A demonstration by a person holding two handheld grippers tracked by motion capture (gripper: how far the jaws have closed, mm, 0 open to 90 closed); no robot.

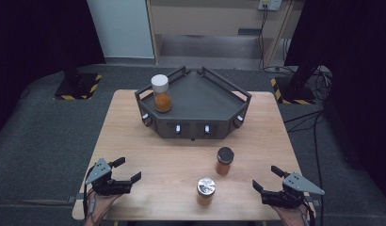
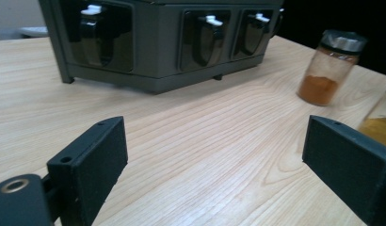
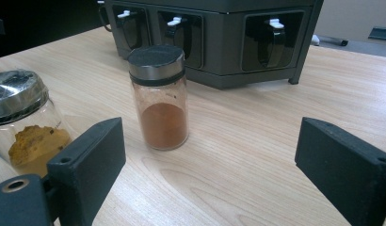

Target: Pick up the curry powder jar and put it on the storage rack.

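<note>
Two grippers rest with jaws apart at the near edge of a wooden table (image 1: 134, 141).
High view: the left gripper (image 1: 125, 170) is at 7 o'clock, the right gripper (image 1: 265, 179) at 5 o'clock; the grey rack (image 1: 219, 101) at 12 holds a white-lidded jar (image 1: 161, 93).
Left gripper view: jaws wide apart, empty; a black-lidded jar (image 2: 331, 67) at 2 o'clock.
Right gripper view: jaws wide apart, empty; the silver-lidded jar (image 3: 22, 120) at 9 o'clock.

The left gripper (image 2: 214, 165) holds its jaws wide apart over the wooden surface (image 2: 191, 141), facing a dark rack (image 2: 153, 42); a spice jar (image 2: 330, 66) stands right.
</note>
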